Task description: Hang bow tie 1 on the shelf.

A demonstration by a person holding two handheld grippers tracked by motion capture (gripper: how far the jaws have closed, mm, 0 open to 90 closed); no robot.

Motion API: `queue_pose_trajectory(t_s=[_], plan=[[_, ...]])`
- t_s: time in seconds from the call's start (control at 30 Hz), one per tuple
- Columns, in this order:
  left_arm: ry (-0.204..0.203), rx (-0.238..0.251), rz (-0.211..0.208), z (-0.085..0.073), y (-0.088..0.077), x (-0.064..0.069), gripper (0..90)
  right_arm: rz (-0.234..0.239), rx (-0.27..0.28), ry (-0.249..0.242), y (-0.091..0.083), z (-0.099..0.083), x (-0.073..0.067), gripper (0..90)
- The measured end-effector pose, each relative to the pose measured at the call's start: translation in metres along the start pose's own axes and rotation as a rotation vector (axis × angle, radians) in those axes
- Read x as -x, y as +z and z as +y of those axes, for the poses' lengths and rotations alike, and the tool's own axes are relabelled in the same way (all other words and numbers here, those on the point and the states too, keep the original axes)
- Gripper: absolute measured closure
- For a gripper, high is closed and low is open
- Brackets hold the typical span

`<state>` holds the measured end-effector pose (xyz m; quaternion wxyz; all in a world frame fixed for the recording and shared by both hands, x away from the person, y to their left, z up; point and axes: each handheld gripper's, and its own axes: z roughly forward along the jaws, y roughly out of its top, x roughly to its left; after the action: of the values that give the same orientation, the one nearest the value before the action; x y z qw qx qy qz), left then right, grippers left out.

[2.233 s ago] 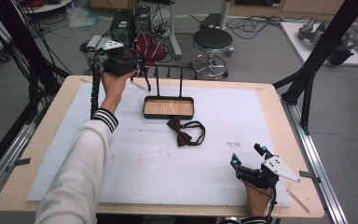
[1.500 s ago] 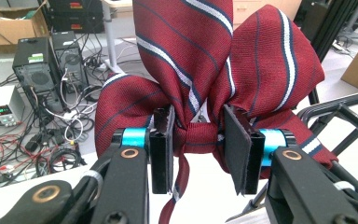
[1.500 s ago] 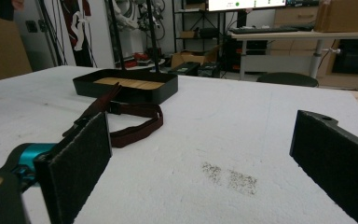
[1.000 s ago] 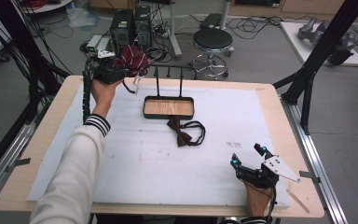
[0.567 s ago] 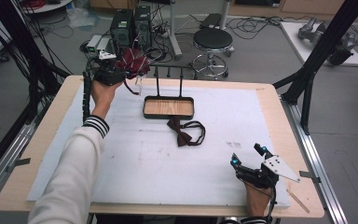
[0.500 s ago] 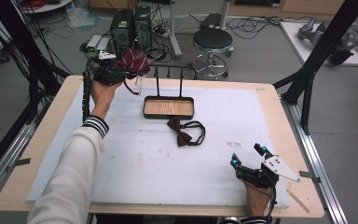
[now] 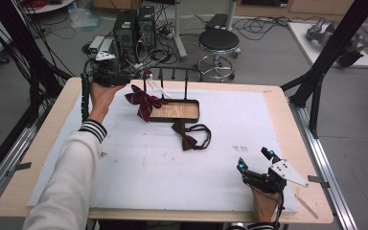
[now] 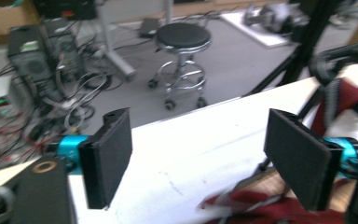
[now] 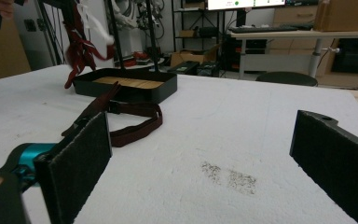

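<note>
My left gripper (image 7: 133,76) is at the table's far left beside the black rack (image 7: 172,79). Its jaws have just been opening and now stand open (image 8: 205,158) with nothing between the pads. A dark red bow tie (image 7: 143,100) hangs loose from the rack's left post, draped at the left end of the wooden-bottomed tray (image 7: 194,115); in the left gripper view it lies blurred below the jaws (image 8: 270,207). A second, darker bow tie (image 7: 189,136) with its strap lies on the white mat in front of the tray (image 9: 130,119). My right gripper (image 7: 254,160) rests open at the near right (image 9: 205,172).
The white mat (image 7: 172,182) covers most of the wooden table. Black frame posts (image 7: 316,81) stand at the table's right corner and to its left. A stool (image 7: 219,43), computers and cables are on the floor beyond the far edge.
The left gripper held the red bow tie up by the rack's top; its jaws have opened and the bow tie has dropped to hang by the tray. The right gripper has not moved.
</note>
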<state>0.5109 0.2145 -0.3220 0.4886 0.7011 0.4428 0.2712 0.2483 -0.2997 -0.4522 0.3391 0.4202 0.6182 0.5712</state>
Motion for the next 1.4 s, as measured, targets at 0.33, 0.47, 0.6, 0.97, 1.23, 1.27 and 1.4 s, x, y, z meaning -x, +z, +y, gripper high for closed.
queue_pose_trajectory(t_s=[0.33,0.47,0.6,0.97,1.23,1.27,1.4], plan=[[0.076,0.1,-0.119,-0.004,-0.031,0.007,15.5,0.001,0.001,-0.001,0.0,0.0,0.0,4.4],[0.084,0.126,-0.141,-0.008,-0.044,0.01,15.5,-0.001,0.002,0.004,0.0,0.0,0.0,4.4],[0.098,0.148,-0.175,-0.013,-0.058,0.014,15.5,0.0,0.005,0.001,0.0,0.0,0.0,4.4],[0.127,0.219,-0.268,-0.034,-0.096,0.026,15.5,-0.004,0.003,-0.002,0.0,0.0,0.0,4.4],[0.136,0.262,-0.309,-0.057,-0.119,0.035,15.5,-0.005,0.0,-0.01,0.0,0.0,-0.001,4.4],[0.141,0.27,-0.309,-0.062,-0.123,0.036,15.5,-0.006,0.001,-0.008,0.0,0.0,-0.001,4.4],[0.15,0.278,-0.309,-0.079,-0.134,0.039,15.5,-0.004,0.0,-0.009,0.0,0.0,-0.001,4.4]])
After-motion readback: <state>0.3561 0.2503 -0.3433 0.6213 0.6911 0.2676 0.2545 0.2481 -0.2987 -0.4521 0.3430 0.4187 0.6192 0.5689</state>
